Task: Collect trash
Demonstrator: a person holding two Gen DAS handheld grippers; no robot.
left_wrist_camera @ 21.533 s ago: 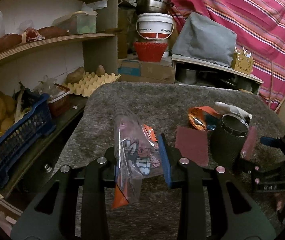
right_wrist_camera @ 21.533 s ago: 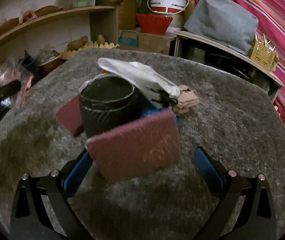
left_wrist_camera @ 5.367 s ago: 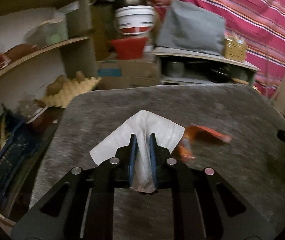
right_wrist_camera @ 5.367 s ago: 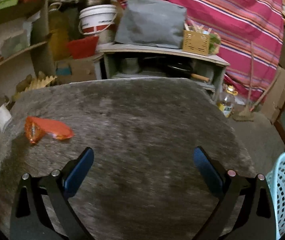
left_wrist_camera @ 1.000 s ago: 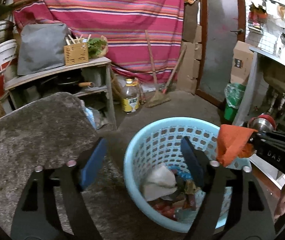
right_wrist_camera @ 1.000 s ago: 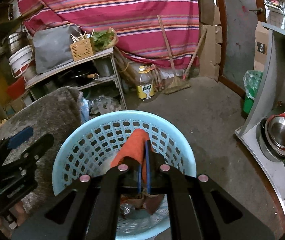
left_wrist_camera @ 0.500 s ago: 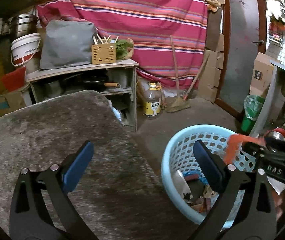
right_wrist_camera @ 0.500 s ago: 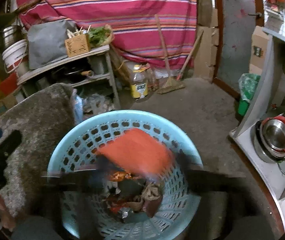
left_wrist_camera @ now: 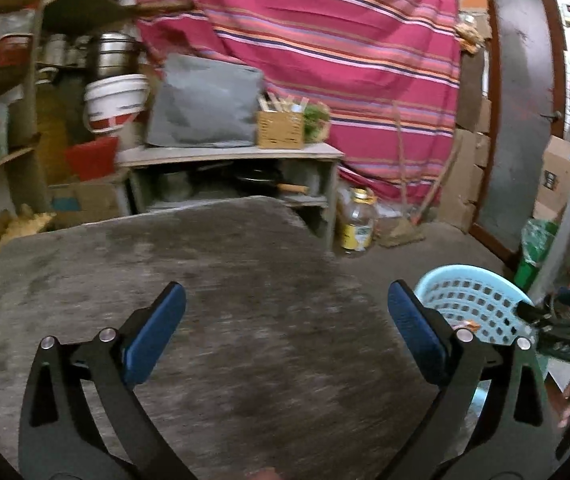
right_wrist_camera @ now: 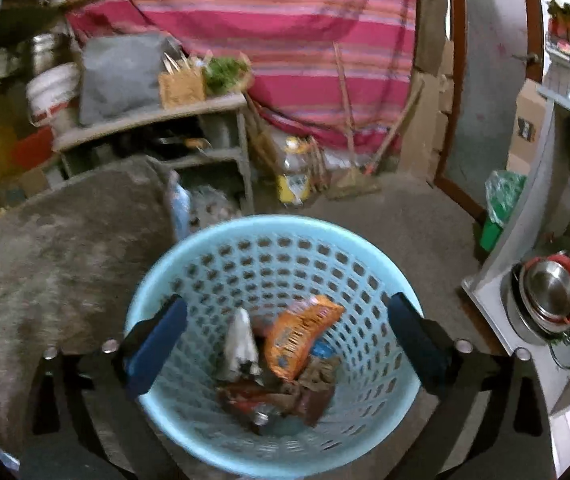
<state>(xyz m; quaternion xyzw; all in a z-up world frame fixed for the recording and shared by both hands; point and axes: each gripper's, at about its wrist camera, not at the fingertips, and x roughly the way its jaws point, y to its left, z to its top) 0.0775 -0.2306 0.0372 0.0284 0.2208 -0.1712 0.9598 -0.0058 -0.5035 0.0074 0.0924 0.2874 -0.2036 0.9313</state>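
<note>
My right gripper (right_wrist_camera: 285,340) is open and empty, right above the light blue perforated basket (right_wrist_camera: 269,256). In the basket lie the orange snack wrapper (right_wrist_camera: 297,336), a white crumpled wrapper (right_wrist_camera: 241,344) and other dark scraps. My left gripper (left_wrist_camera: 285,336) is open and empty over the grey carpeted table (left_wrist_camera: 205,280). In the left wrist view the basket (left_wrist_camera: 473,304) stands on the floor to the right of the table, and the right gripper (left_wrist_camera: 565,328) shows above its right side.
A low shelf unit (left_wrist_camera: 229,176) with a grey bag and a wicker box stands behind the table. A yellow-labelled bottle (left_wrist_camera: 359,220) and a broom stand on the floor. A white counter with steel bowls (right_wrist_camera: 549,296) is right of the basket.
My right gripper has opened and the orange wrapper has dropped into the basket. My left gripper has swung left, from over the basket back over the table.
</note>
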